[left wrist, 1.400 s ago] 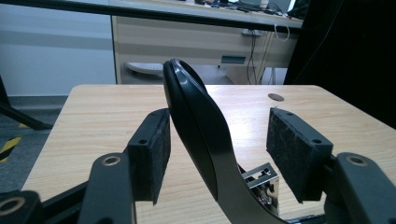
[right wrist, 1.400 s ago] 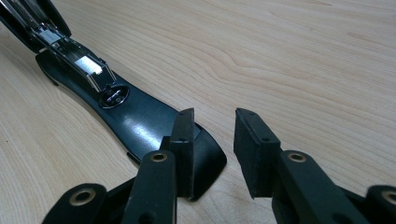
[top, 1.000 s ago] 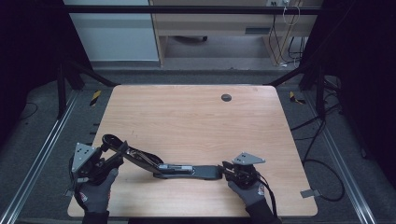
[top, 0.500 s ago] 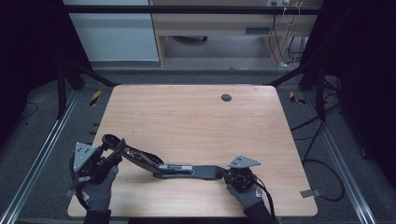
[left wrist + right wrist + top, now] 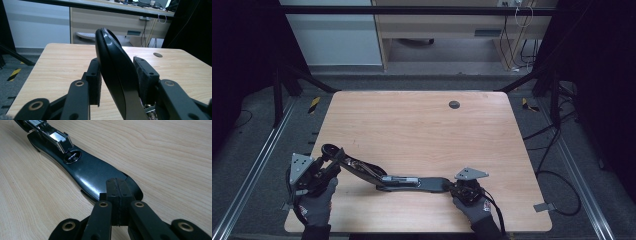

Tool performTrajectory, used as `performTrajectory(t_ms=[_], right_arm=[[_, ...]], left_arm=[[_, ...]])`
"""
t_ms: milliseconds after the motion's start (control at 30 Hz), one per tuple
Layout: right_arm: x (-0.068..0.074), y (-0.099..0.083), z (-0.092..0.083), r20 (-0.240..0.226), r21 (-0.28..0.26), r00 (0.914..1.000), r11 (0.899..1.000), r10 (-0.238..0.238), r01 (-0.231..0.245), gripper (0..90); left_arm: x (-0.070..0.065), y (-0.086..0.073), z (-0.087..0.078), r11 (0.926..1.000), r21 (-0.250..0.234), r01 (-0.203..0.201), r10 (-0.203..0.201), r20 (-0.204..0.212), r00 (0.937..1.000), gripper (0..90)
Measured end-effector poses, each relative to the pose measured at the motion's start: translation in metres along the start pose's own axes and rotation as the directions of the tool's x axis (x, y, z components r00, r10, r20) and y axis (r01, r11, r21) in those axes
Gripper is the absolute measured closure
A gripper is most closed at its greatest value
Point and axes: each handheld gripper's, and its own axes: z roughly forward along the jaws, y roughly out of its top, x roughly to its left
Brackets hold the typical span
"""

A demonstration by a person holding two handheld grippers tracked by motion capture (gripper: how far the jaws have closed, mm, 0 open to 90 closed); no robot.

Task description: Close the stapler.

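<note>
While the stapler [image 5: 387,177] lies opened flat near the surface's [image 5: 422,125] front edge, the left tool [image 5: 328,167] clamps its lifted top arm and the right tool [image 5: 117,202], pinched narrow, presses its base; reloading or closing probably remains.

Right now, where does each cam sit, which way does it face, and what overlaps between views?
High view: above the person's side, looking forward and down on the table; both gloved hands and the left gripper show.
Left gripper view: rides the left gripper, looking along the table; its pads flank the stapler arm.
Right gripper view: rides the right gripper, looking down along the stapler base.
Shared: stapler and table in all three.
</note>
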Motion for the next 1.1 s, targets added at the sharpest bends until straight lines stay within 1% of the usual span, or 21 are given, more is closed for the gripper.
performTrajectory(t_ms=[167,233,367,433,700,800,900,933,1033,1067,1100], right_arm=[[0.0,0.0,0.001,-0.002,-0.001,1.0,1.0,0.0,0.0,90.0],[0.0,-0.001,0.002,-0.006,-0.008,1.0,1.0,0.006,-0.006,90.0],[0.0,-0.001,0.002,-0.004,-0.008,0.9999,1.0,0.014,-0.014,90.0],[0.0,-0.001,0.002,-0.008,-0.008,0.9997,1.0,0.022,-0.022,90.0],[0.0,-0.001,0.002,-0.006,-0.011,0.9996,1.0,0.026,-0.026,90.0],[0.0,-0.001,0.002,-0.004,-0.013,0.9997,1.0,0.025,-0.025,90.0],[0.0,-0.001,0.002,-0.004,-0.013,0.9997,1.0,0.024,-0.024,90.0],[0.0,-0.002,0.002,-0.005,-0.014,0.9997,1.0,0.024,-0.024,90.0],[0.0,-0.002,0.002,-0.006,-0.014,0.9997,1.0,0.025,-0.025,90.0],[-0.001,-0.002,0.002,-0.007,-0.017,0.9997,1.0,0.022,-0.022,90.0],[0.0,-0.002,0.002,-0.006,-0.017,0.9997,1.0,0.022,-0.022,90.0]], left_arm=[[-0.001,0.0,-0.001,1.0,-0.003,0.002,-0.002,0.003,1.0,59.9],[-0.002,0.001,-0.002,1.0,-0.004,0.001,-0.001,0.003,1.0,59.9],[-0.004,0.001,-0.002,1.0,-0.007,0.002,-0.002,0.004,1.0,60.3],[-0.005,0.001,-0.002,1.0,-0.008,0.002,-0.002,0.006,1.0,60.3],[-0.012,0.005,-0.001,0.9999,-0.015,-0.007,0.007,0.011,0.9999,61.6],[-0.016,0.006,-0.001,0.9999,-0.017,-0.003,0.003,0.009,1.0,62.1],[-0.02,0.007,0.0,0.9997,-0.023,-0.013,0.013,0.011,0.9999,62.4],[-0.023,0.008,0.0,0.9995,-0.027,-0.017,0.017,0.014,0.9998,62.5],[-0.026,0.009,0.001,0.9993,-0.03,-0.022,0.022,0.015,0.9996,62.9],[-0.03,0.01,0.001,0.999,-0.033,-0.031,0.032,0.015,0.9994,63.0],[-0.031,0.01,0.002,0.9988,-0.036,-0.033,0.033,0.015,0.9993,63.0]])
